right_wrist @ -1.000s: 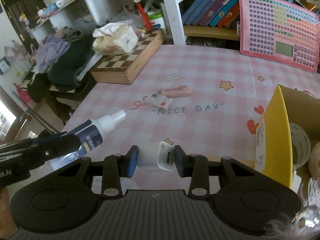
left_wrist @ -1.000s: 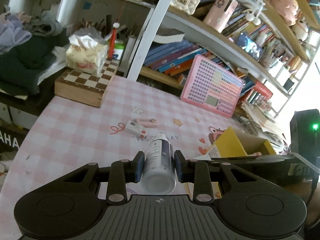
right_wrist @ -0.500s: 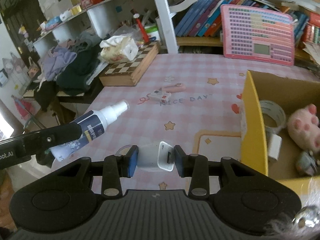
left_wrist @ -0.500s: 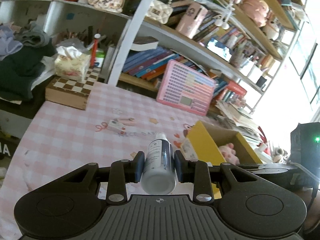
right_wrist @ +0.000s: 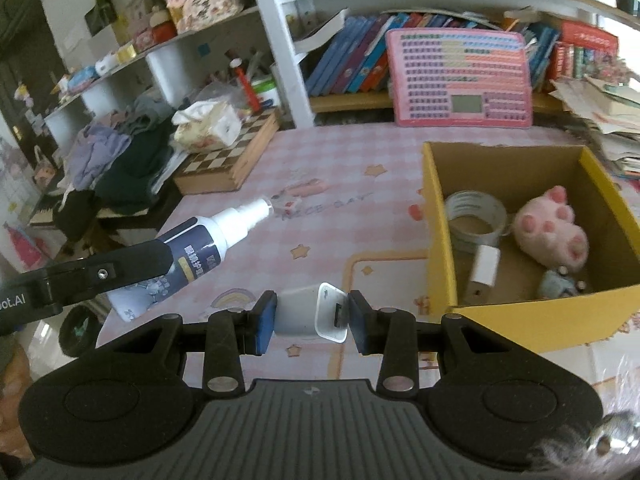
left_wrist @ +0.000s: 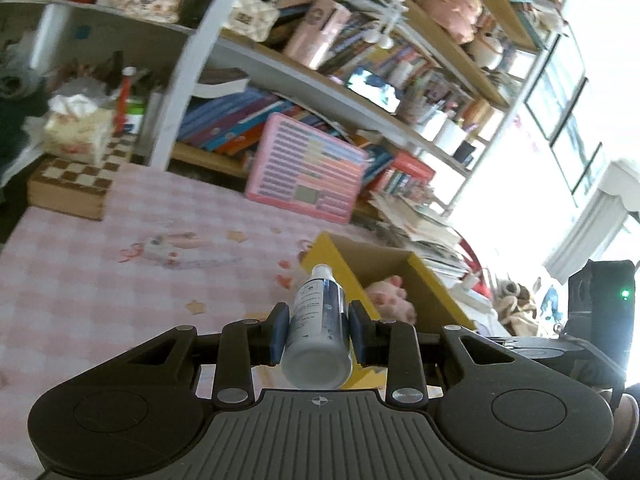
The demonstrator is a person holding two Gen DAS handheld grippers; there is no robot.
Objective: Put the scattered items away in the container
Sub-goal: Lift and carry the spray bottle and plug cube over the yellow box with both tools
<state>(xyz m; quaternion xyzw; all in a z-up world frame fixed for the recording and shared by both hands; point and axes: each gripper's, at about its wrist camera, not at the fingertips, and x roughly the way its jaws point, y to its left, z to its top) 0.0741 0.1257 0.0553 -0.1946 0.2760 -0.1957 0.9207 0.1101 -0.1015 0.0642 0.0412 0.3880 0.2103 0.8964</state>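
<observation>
Between claw (left_wrist: pixel 318 334) pads: spray bottle (left_wrist: pixel 318 332).

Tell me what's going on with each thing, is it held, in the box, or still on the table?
Spray bottle: held by left gripper.
Charger: held by right gripper.
Box: open.
Tape: in box.
Plush paw: in box.
White plug: in box.
Pink clip: on table.

Both tongs are matte black. The left tongs (left_wrist: pixel 317 334) and right tongs (right_wrist: pixel 311 317) carry blue pads (right_wrist: pixel 265 322) on jointed links with silver screws (right_wrist: pixel 220 383), behind them a ribbed grey plate marked with a small crosshair.
</observation>
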